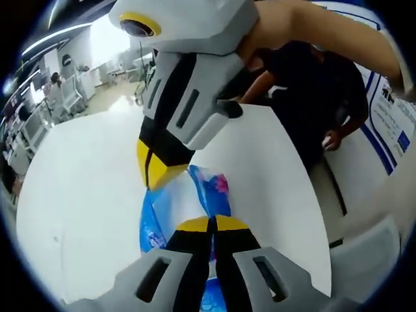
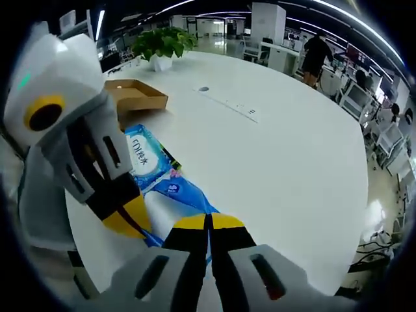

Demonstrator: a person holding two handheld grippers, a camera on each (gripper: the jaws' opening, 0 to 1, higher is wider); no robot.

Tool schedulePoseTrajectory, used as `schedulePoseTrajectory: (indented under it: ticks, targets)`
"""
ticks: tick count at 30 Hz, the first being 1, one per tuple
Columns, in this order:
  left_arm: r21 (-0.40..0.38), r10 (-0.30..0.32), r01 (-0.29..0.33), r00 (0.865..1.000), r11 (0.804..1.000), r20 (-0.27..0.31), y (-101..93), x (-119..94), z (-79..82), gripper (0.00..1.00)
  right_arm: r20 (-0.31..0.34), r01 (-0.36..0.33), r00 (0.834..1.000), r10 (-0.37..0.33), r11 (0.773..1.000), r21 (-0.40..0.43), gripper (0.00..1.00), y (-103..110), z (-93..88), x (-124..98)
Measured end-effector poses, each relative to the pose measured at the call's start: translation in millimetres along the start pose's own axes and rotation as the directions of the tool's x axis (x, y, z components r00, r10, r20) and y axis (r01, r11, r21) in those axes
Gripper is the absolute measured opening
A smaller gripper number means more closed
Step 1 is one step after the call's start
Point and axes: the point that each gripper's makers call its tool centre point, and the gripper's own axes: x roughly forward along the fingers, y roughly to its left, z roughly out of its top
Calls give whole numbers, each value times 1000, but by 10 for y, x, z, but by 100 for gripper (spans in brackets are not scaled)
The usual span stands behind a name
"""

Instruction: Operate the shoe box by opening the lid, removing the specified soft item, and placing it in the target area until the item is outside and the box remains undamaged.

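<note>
**A:** Checking tongs first. Left gripper [image 1: 212, 223] in the left gripper view: yellow tips pressed together at bottom centre, pinching the blue wet-wipe pack [image 1: 207, 188]. Right gripper [image 2: 209, 222] in its own view: tips likewise together, clamped on the near end of the same pack [image 2: 156, 170].

**B:** Each one visible in the other's view?

**A:** Yes. Right gripper [image 1: 158, 170] comes down from the top of the left gripper view, its tip on the pack's upper-left edge. Left gripper [image 2: 127, 220] fills the left side of the right gripper view, its tip low on the pack.

**B:** What blocks the view?

**A:** The other gripper's grey body, both times. It covers part of the pack.

**B:** Surroundings?

**A:** White round table [image 2: 279, 156] under everything. Right gripper view adds an open brown shoe box [image 2: 133, 95] at upper left, beyond the pack and apart from it, a potted plant [image 2: 162, 45] past that, and a flush cable port [image 2: 204, 89] in the tabletop. Office desks and a person standing at upper right.

**B:** Left gripper view?

**A:** Person in dark clothing [image 1: 312, 91] at upper right, by the table edge. Bare forearm across the top. Box isn't there.

**B:** Pack position?

**A:** Outside the box, stretched between both tips; can't tell whether it rests on the table.
</note>
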Motion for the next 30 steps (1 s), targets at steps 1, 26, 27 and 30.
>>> schedulePoseTrajectory:
  ticks: [1,26,27,30]
  targets:
    - [-1,-2,2,1000,1000,-2,3,18,-11,0,-5,-2,1000,2,1000,4,0,-9,-32,26]
    - [-43,-24,23,1000,999,-19,50,217,-187,0,-31,10,999,-9,1000,8,0,-156,-165,270]
    - [-45,-22,21,1000,999,-18,56,214,-190,0,-31,11,999,-11,1000,10,0,-156,-163,270]
    - [-60,-27,26,1000,998,-9,49,210,-188,0,-34,17,999,-17,1000,5,0,-169,-169,266]
